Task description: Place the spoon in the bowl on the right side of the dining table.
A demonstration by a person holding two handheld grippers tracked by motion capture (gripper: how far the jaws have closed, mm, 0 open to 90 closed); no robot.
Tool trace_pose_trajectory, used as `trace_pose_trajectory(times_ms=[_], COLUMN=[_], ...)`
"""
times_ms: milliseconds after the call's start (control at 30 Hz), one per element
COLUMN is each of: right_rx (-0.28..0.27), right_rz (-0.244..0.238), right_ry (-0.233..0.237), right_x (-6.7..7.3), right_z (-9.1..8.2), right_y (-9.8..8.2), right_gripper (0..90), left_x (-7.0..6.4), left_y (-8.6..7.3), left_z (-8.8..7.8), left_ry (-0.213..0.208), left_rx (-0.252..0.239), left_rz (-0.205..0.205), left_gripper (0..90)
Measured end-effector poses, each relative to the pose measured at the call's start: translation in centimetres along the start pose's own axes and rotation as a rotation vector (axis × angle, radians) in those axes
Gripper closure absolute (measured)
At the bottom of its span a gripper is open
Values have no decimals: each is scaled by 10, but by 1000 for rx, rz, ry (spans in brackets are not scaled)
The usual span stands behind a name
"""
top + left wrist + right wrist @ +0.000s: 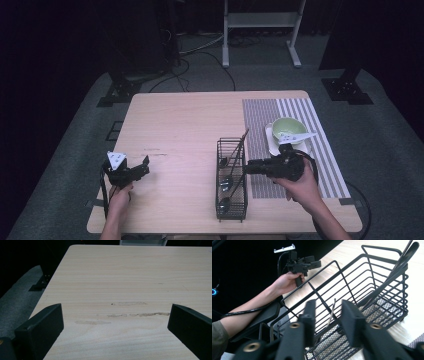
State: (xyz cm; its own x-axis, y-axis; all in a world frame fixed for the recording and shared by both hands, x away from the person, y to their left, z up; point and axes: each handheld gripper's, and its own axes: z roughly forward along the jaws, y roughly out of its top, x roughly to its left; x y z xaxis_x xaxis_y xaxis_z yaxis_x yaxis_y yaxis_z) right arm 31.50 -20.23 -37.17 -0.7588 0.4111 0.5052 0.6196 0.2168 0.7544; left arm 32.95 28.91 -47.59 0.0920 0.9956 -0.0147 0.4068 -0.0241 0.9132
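While reaching over the near wall of the black wire cutlery basket (382,277), stands narrowed to a moderate gap: right gripper (328,307), jaws pointing into the basket's inside. Between those jaws, a thin grey utensil handle (332,311), rising from the mesh floor. Seemingly clear of both pads, though blur in the right gripper view makes contact hard to judge. Beyond the jaws and off to their right, a long black utensil (404,257) leaning against the basket's far corner. Past the jaws to their upper left, well apart, the left gripper (315,262) in the person's other hand.

Seen from the high view: right gripper (247,167) level at the basket's (231,200) right side, spoons (226,184) lying just ahead of the jaws, long black utensil (242,142) slanting out above them. Behind that gripper, a pale green bowl (288,127) on a small plate (272,145), both on a striped placemat (320,165).

Left gripper (146,166): jaws spread wide, holding nothing, well apart from the basket. Ahead of and between its jaws in the left gripper view (115,315), bare pale wooden tabletop (130,272) with faint smudges (138,314).
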Motion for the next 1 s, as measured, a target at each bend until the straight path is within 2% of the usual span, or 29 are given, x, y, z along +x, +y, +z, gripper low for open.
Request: trace_pose_trajectory(times_ms=[67,100,133,167,200,267,500,733,1000], right_rx=[8,8,12,12,7,5,16,-4,-32], right_rz=[-1,-1,-4,-4,-3,-4,-21,-26,5], right_ry=[-18,-18,-21,-21,-20,-19,-24,-32,-27], right_x=[1,1,2,2,3,4,8,11,11], right_z=[1,1,2,2,2,1,0,-6,-19], right_y=[1,1,3,3,4,5,8,17,32], right_gripper=[750,750,792,792,838,873,879,884,884], left_x=[0,0,0,0,1,1,-1,-1,-1], left_y=[0,0,0,0,0,0,0,0,0], left_z=[0,0,0,0,0,0,0,0,0], left_ry=[0,0,-2,-2,-7,-6,-7,-7,-10], left_rx=[0,0,-2,-2,1,2,3,5,6], left_rz=[-1,-1,-3,-3,-8,-8,1,6,0], left_gripper=[0,0,0,0,0,0,0,0,0])
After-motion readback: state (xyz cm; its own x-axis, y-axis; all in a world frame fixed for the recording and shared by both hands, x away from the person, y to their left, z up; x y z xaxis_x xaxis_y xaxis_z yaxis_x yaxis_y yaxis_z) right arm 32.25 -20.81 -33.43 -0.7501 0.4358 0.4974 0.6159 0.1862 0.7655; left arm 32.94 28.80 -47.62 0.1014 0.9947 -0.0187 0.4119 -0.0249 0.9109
